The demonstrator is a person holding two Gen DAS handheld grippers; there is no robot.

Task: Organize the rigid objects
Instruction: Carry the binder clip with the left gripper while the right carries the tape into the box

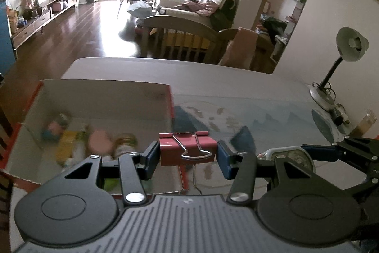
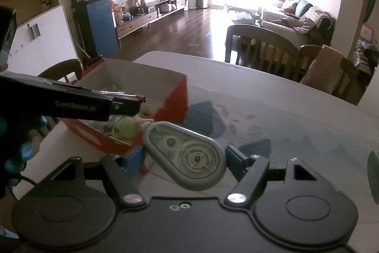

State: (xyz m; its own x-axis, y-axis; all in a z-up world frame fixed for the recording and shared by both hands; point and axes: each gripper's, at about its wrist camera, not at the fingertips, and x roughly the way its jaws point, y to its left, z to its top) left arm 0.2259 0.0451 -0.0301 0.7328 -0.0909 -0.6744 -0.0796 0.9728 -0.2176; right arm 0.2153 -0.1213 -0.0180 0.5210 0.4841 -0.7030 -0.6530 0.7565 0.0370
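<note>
My left gripper [image 1: 188, 155] is shut on a red binder clip [image 1: 188, 149] and holds it just right of a red cardboard box [image 1: 106, 91] with a white inside. The box holds several blurred small items [image 1: 99, 144]. My right gripper [image 2: 184, 158] is shut on a grey correction tape dispenser [image 2: 187, 155] and holds it above the table, beside the box's near right corner [image 2: 170, 101]. The left gripper [image 2: 132, 102] shows from the side in the right wrist view, over the box. The right gripper and the dispenser [image 1: 289, 155] show at the right in the left wrist view.
A patterned mat [image 1: 236, 115] covers the grey table [image 1: 165, 68]. A desk lamp [image 1: 343, 58] and small items stand at the table's far right. Wooden chairs [image 1: 184, 34] stand behind the table's far edge.
</note>
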